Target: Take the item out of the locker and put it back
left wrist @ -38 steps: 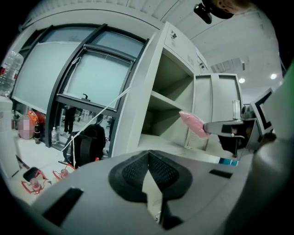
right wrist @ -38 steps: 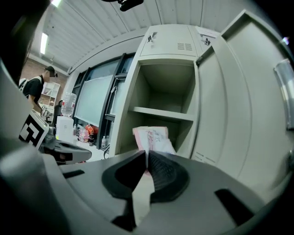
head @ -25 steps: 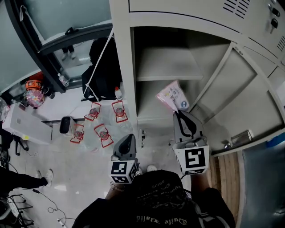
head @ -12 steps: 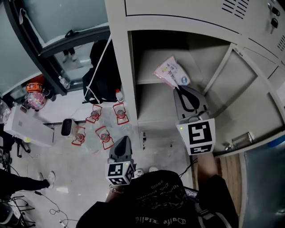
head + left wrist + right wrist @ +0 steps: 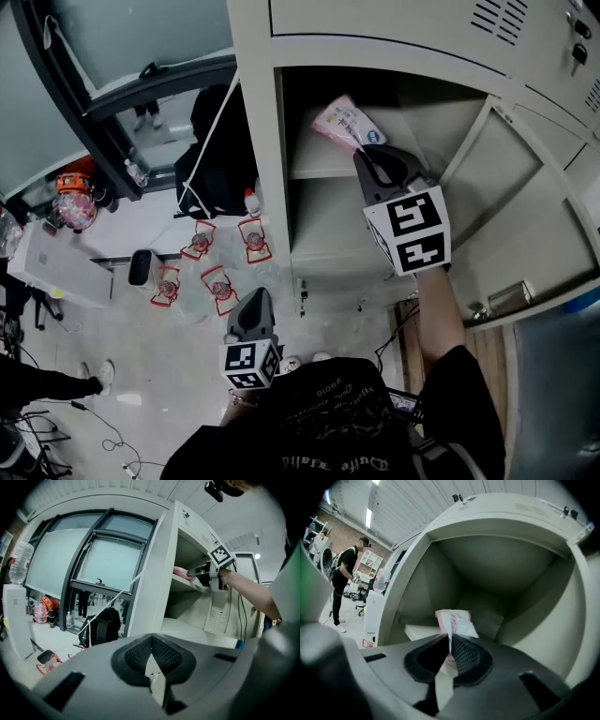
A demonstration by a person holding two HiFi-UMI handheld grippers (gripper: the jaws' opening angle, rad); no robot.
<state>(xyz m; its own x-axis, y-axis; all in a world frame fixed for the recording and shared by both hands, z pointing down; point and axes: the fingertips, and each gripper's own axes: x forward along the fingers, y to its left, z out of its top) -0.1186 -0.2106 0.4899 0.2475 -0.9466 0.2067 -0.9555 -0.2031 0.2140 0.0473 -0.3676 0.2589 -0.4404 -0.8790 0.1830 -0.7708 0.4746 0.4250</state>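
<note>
A black backpack [image 5: 217,155] sits on the floor [image 5: 169,366] by the dark window frame [image 5: 94,103], with a white cord [image 5: 208,131] slanting down across it. A small white bottle [image 5: 248,199] stands just beside the bag. Four red-framed packs [image 5: 217,284] lie near it on the pale floor — two close to the backpack, two farther out. A white box [image 5: 52,265] sits at the left, with a small dark-faced device [image 5: 141,267] next to it. Thin cables [image 5: 94,422] trail across the floor. Far off in the right gripper view, a person [image 5: 343,578] in dark clothes stands near an office chair [image 5: 361,603].
</note>
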